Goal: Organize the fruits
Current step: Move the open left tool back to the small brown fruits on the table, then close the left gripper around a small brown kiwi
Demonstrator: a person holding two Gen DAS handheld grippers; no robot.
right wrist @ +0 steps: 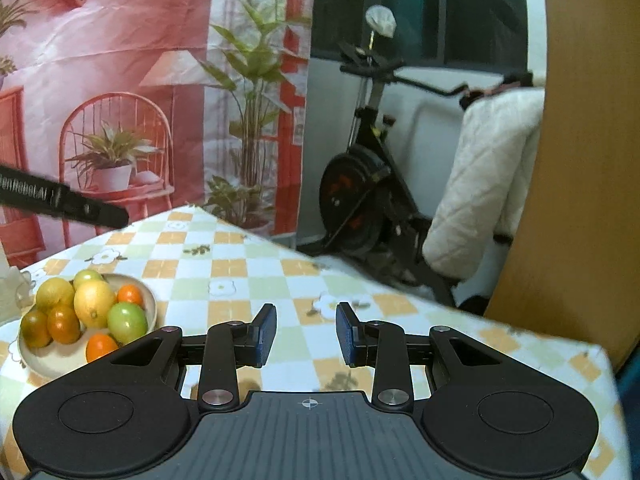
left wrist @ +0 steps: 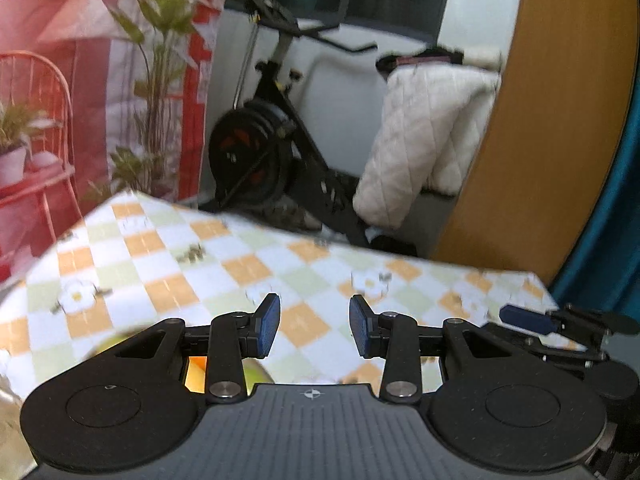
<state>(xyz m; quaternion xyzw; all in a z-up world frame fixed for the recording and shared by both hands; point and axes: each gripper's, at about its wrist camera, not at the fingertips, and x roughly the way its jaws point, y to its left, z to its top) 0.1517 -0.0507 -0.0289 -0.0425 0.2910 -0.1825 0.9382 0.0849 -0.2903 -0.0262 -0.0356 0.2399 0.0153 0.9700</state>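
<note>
Roughly: fruits (right wrist: 86,312) piled in a shallow pale bowl (right wrist: 151,307) on the checked worktop (right wrist: 256,276). Yellow ones, green ones, small orange ones, some mottled.

Handling, as a guess: firm round skins, smooth and likely to roll; moderate weight; green and mottled ones may bruise if squeezed hard. Best hold is across the widest middle of a single fruit, taking a top one first so the pile doesn't shift. Small orange one at the near rim looks easiest.

Right claw (right wrist: 306,336): parted a little, nothing between the pads. Bowl sits to its left, near the left finger linkage, not between the fingers. Bare cloth ahead.

Left claw (left wrist: 315,328): parted by a modest gap, empty. Fruit shows only as yellow-green glimpses under its left linkage, below and behind the pads; which pieces, cannot tell. Right claw's blue pad (left wrist: 526,318) visible off to its right.
</note>
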